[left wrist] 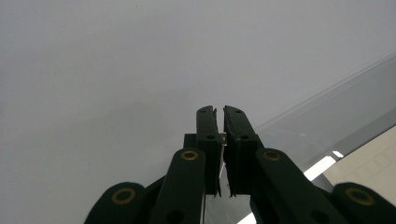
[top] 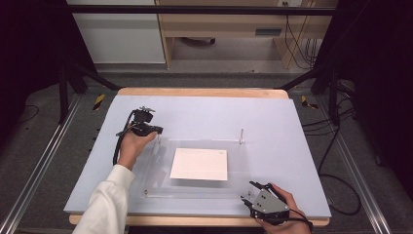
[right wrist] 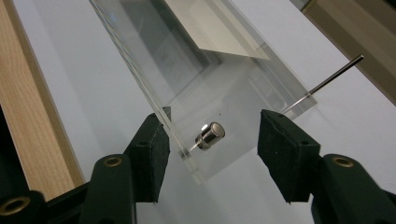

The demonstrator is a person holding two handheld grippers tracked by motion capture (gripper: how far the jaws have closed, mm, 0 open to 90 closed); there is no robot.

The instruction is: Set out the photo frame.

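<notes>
The left gripper (left wrist: 220, 140) is clenched on a small metal pin (left wrist: 223, 138) at the far left corner of the clear acrylic plate (top: 160, 168) on the tabletop (top: 272, 117). The right gripper (right wrist: 210, 154) has its fingers (right wrist: 285, 154) released, straddling a steel cap (right wrist: 210, 134) that stands on the plate's near right corner, touching neither side. Centring the cap between the pads before squeezing, and keeping the left grip steady, should keep the plate and its white sheet (top: 199, 164) from shifting.
</notes>
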